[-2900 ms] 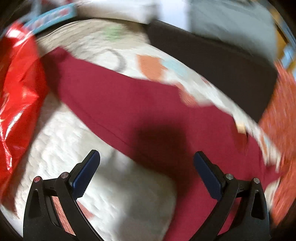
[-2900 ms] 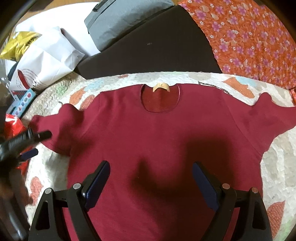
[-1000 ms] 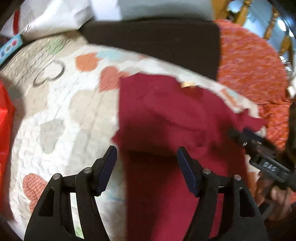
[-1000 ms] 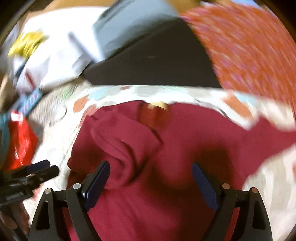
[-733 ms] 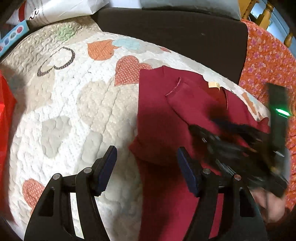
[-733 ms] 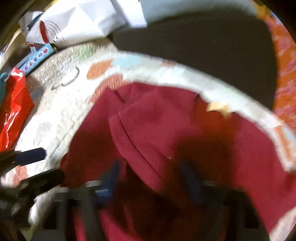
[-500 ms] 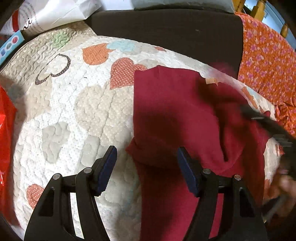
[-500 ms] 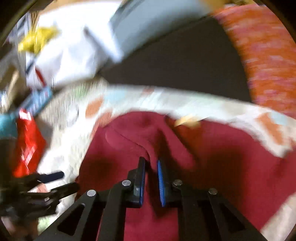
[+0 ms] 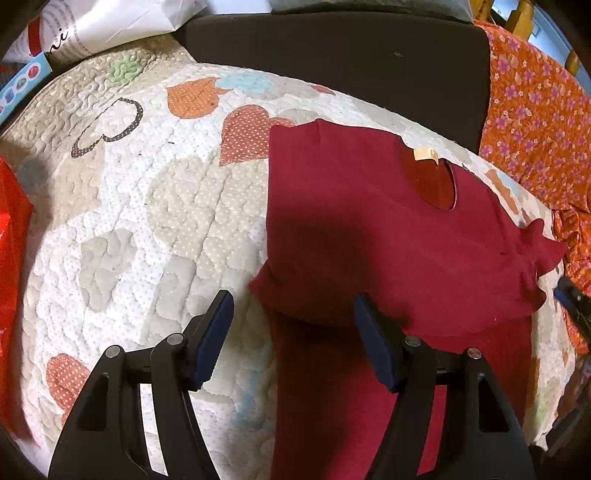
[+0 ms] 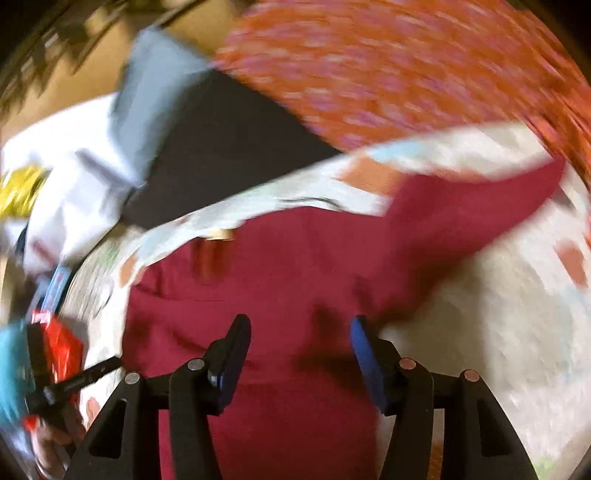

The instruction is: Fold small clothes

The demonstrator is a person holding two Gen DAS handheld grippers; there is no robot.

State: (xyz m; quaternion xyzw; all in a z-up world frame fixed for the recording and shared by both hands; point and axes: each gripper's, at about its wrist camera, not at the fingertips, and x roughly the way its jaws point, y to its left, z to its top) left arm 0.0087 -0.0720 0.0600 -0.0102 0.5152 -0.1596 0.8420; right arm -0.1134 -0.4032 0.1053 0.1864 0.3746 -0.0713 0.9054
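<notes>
A dark red small shirt lies on a quilted heart-pattern cover. Its left side and sleeve are folded in over the body; a tan label shows at the neck. My left gripper is open and empty, just above the folded edge. In the blurred right wrist view the shirt fills the middle, its right sleeve spread out to the right. My right gripper is open and empty over the shirt's body. The left gripper shows at that view's lower left.
A dark cushion lies behind the cover. An orange floral cloth lies to the right. A red plastic bag is at the left edge, a white paper bag at the top left.
The right gripper was shut on the folded-in sleeve, has let it go and opened, and swings to the right. The sleeve now lies flat. The left gripper stays open in place.
</notes>
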